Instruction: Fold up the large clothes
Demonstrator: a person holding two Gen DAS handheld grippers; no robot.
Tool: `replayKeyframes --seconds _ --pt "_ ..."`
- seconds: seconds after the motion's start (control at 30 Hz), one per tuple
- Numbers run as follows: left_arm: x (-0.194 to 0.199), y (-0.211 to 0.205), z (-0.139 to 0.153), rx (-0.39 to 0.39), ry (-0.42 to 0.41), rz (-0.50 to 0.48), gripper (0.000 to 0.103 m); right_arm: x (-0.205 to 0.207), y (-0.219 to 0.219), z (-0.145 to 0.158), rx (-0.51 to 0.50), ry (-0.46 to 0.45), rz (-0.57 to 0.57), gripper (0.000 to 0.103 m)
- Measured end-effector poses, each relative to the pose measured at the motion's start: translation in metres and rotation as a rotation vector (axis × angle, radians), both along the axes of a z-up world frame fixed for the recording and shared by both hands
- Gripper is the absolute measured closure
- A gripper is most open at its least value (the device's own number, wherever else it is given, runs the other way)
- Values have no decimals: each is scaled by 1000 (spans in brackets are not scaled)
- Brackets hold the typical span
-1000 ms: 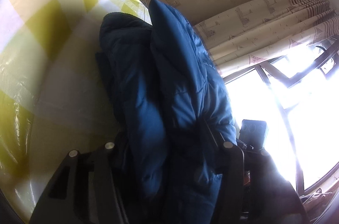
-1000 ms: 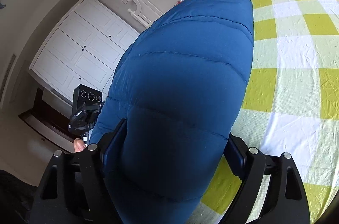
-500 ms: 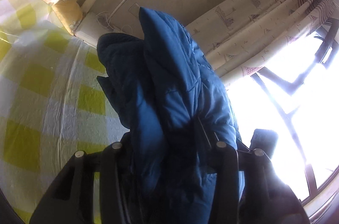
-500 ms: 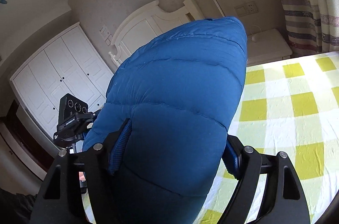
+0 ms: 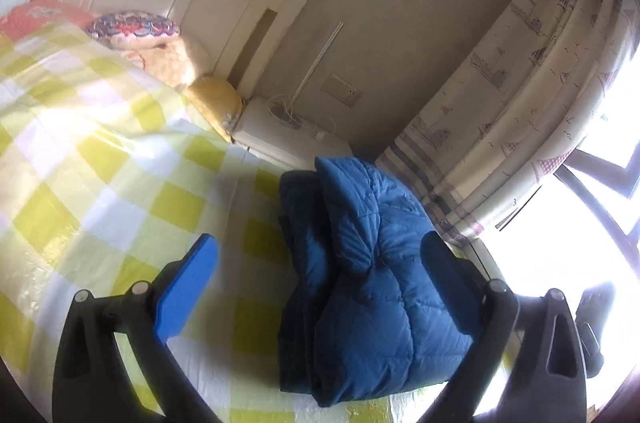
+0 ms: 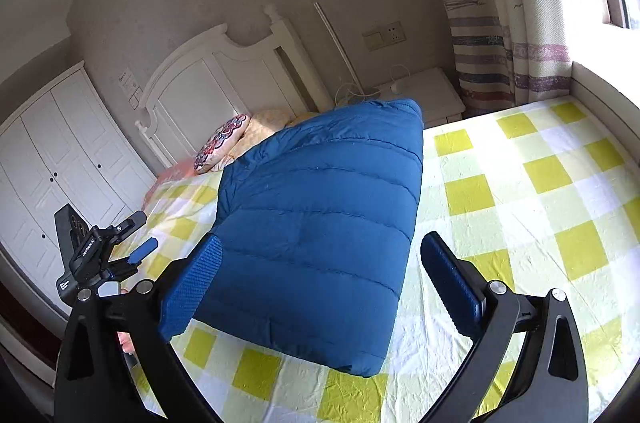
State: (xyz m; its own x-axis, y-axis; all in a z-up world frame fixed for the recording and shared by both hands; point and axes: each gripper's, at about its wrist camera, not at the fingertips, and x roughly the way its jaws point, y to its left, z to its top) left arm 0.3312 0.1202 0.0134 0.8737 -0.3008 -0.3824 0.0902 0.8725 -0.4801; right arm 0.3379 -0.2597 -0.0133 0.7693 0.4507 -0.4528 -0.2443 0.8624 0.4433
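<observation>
The blue jacket (image 6: 320, 231) lies folded in a thick bundle on the bed (image 6: 540, 223), on the yellow-and-white checked sheet. Its long axis runs from the near edge of the bed toward the headboard (image 6: 224, 83) and the nightstand (image 6: 424, 95), with the narrower end pointing that way. In the left wrist view the jacket (image 5: 372, 287) shows its stacked layers edge-on, the folds running lengthwise.

The right gripper (image 6: 320, 287) has its fingers spread wide on either side of the bundle, not clamped on it. The left gripper (image 5: 320, 283) also has its fingers apart; the jacket sits between them toward the right finger (image 5: 448, 283), though whether they touch is unclear. Pillows (image 5: 136, 27) rest at the headboard, and a curtain (image 5: 520, 83) hangs by the bright window.
</observation>
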Motion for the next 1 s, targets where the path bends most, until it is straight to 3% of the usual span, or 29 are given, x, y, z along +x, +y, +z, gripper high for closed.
replayKeyframes --seconds 0.1,0.17,0.23,0.3,0.47,0.63,0.8,1.0 --pt "-69 -19 60 183 -176 94 2 -63 10 33 -50 -198 -62 4" --pt "-111 -36 84 327 -255 166 2 -103 22 49 -110 -333 -121 4" --pt "-140 -58 92 459 -278 207 2 -133 34 50 -188 -420 -151 4" --pt "-161 -80 82 528 -255 195 2 -154 48 39 -261 -405 -177 4" --pt "-205 -116 23 525 -188 131 2 -182 67 -13 -352 -240 -128 4" --pt "-226 -135 -18 463 -101 46 2 -200 77 -40 -436 -183 -109 4" --pt "-240 -128 -31 392 -67 34 2 -227 74 -40 -427 -229 -144 4" --pt "-252 -128 -41 430 -57 58 2 -244 84 -43 -443 -251 -137 4"
